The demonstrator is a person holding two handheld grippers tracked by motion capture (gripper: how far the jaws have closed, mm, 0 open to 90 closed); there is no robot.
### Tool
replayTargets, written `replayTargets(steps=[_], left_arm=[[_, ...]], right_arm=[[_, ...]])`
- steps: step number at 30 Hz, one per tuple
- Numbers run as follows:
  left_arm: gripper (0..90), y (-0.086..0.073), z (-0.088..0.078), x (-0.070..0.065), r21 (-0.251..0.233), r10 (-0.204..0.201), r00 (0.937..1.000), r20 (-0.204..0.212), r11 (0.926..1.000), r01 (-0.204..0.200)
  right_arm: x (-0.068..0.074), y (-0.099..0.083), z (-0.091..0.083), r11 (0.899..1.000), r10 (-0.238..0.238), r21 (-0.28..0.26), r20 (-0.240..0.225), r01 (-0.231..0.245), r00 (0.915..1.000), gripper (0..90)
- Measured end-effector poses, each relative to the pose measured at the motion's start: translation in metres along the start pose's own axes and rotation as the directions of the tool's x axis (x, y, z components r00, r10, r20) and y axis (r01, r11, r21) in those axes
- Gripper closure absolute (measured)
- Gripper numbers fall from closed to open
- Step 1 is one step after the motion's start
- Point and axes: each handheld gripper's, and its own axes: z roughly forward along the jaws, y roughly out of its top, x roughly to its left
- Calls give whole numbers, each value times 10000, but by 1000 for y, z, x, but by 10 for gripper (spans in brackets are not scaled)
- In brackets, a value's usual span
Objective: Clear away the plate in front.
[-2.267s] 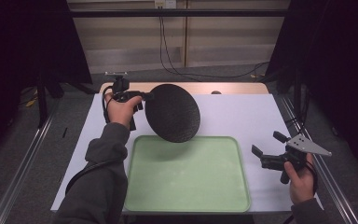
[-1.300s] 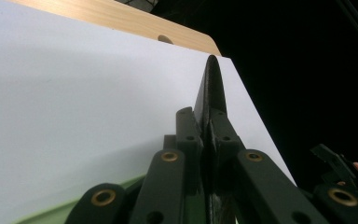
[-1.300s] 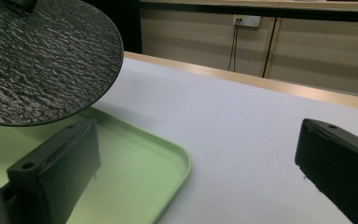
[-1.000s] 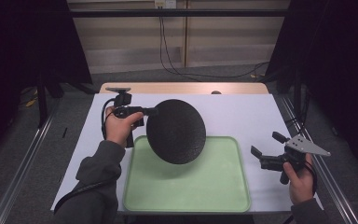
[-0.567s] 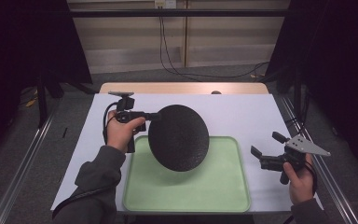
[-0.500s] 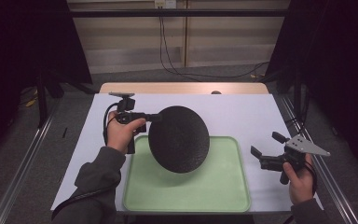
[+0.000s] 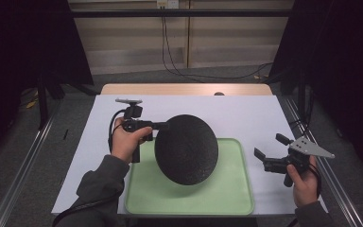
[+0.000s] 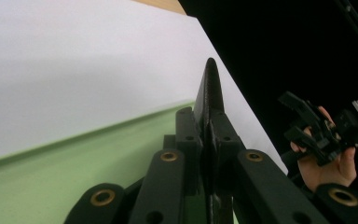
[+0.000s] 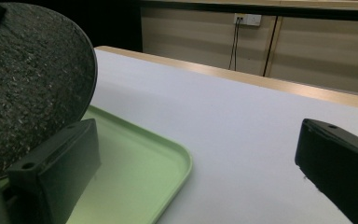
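High view: your left claw (image 7: pixel 163 126) grips the dark plate (image 7: pixel 186 148) by its rim, tilted above the green tray (image 7: pixel 227 194) | left gripper view: plate edge-on (image 8: pixel 211 93) | right gripper view: your right claw (image 9: pixel 193 177) gapes wide, beside the tray.

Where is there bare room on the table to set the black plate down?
The green tray is bare in front of and right of the black plate, which the left gripper holds by its rim above the tray. The white tabletop behind the tray is bare too. The right gripper, open, crowds the right edge.
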Motion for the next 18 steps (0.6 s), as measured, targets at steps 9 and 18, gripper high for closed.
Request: replayTargets(steps=[9,18], left_arm=[[846,-12,3,-2,264,161,9998,86,9995,-163],[844,-26,7,-3,593,169,9994,290,9981,-186]], right_arm=[[0,0,0,10000,5,25,-65,-4,10000,0],[0,0,1,10000,-50,28,-109,50,9999,0]])
